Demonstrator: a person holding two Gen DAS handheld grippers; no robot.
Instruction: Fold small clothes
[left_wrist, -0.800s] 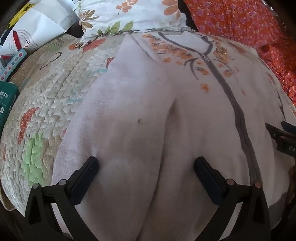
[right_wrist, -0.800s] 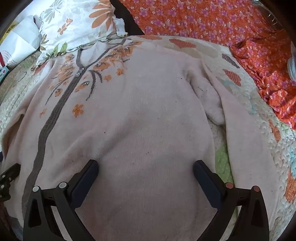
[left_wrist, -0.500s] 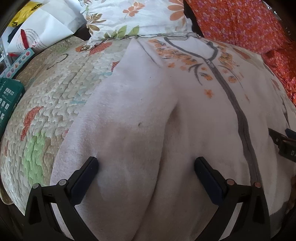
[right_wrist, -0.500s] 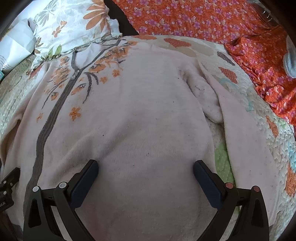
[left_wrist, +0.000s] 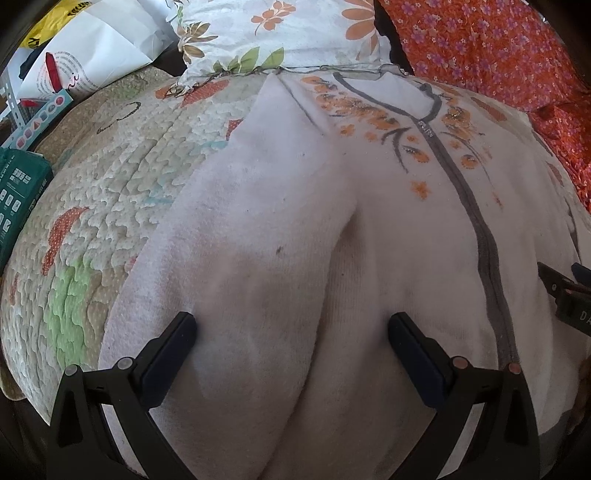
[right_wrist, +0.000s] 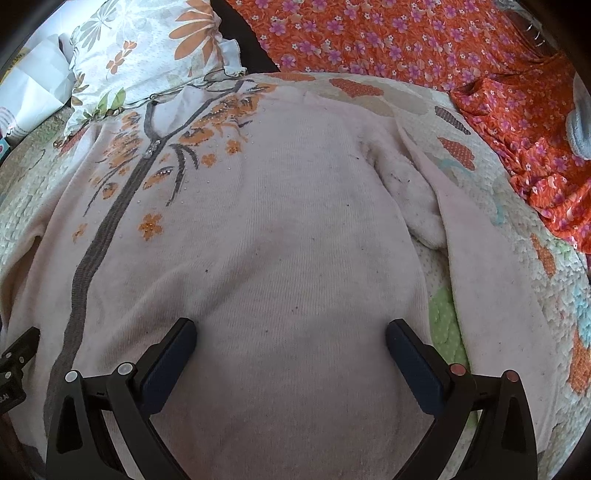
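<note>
The pale pink zip-front knit cardigan (right_wrist: 280, 229) lies flat and unobstructed across the quilted patchwork bedspread (left_wrist: 122, 177), hemmed only at its far edge by the floral-print pillow (left_wrist: 280, 33) and the orange flowered fabric (right_wrist: 424, 40).

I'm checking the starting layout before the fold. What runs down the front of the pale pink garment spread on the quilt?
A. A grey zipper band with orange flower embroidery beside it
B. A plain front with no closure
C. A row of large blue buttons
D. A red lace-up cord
A: the cardigan shows a grey zipper band down its middle, with orange flowers stitched alongside it.
</note>
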